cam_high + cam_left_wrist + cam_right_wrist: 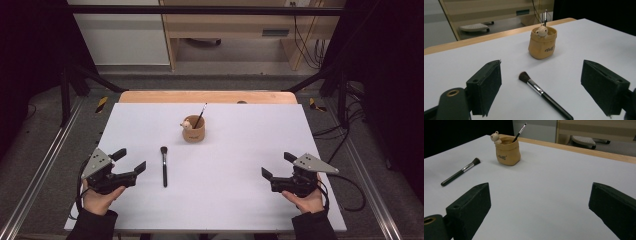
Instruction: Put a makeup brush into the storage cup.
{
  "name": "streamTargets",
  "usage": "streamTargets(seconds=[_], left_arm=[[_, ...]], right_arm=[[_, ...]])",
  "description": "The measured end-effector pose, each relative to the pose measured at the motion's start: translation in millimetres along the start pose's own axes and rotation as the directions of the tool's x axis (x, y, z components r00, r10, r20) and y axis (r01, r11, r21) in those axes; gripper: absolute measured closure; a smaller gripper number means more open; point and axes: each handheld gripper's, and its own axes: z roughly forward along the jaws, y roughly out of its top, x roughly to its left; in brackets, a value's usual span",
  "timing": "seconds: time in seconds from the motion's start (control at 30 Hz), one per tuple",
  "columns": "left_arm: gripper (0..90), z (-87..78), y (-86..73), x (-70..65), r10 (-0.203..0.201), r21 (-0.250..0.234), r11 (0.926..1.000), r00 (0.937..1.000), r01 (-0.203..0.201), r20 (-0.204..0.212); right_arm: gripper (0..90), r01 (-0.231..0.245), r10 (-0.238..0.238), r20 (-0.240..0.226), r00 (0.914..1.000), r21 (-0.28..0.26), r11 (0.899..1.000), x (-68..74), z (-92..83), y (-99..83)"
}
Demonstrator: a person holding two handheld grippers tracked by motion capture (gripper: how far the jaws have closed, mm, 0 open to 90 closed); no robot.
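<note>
A black-handled makeup brush [163, 167] lies flat on the white table top [240, 200], bristles toward the far side; it also lies in the left gripper view [544, 95] and the right gripper view [460, 172]. Behind it stands a tan pot [194, 131] with a small bear figure on its rim and a thin brush [201, 115] leaning inside. My left gripper [131, 162] is open, just left of the lying brush, nothing between its jaws. My right gripper [277, 166] rests open at the right, far from both objects.
A wooden strip [207, 96] borders the table's far edge. Black frame posts [65, 85] and metal rails flank the table. Cables [345, 195] trail off at the right. A wooden desk [230, 30] stands on the floor beyond.
</note>
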Motion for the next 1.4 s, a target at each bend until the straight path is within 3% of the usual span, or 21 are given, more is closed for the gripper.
streamTargets(seconds=[0.43, 1.03, 1.13, 1.27, 1.4], left_arm=[[15.1, 4.3, -4.2, 1.7, 0.0, 0.042, 0.9991, 0.9998, 0.001, -0.021], [14.8, 31.1, -1.9, -9.9, 0.006, 0.11, 0.9939, 0.9998, -0.004, -0.019], [15.0, 37.5, -1.3, -12.2, 0.022, 0.136, 0.9905, 0.9996, -0.02, -0.015], [15.8, 51.9, 1.0, -15.6, 0.004, 0.179, 0.9839, 0.9998, 0.0, -0.021], [16.1, 60.6, 1.3, -18.0, 0.002, 0.188, 0.9821, 0.9996, 0.003, -0.028]], right_arm=[[4.7, 0.001, -0.001, 0.001, 1.0, -0.011, 1.0, -0.8, -2.4, 1.6], [4.9, 0.006, -0.006, -0.001, 1.0, -0.01, 1.0, 1.2, -2.3, 1.5], [4.9, 0.006, -0.006, 0.0, 1.0, -0.007, 1.0, 0.5, -2.1, 1.5], [5.0, 0.003, -0.003, 0.003, 1.0, -0.012, 1.0, 1.1, -3.1, 1.7], [5.0, 0.005, -0.005, -0.002, 1.0, -0.018, 1.0, 1.8, -4.1, 3.1]])
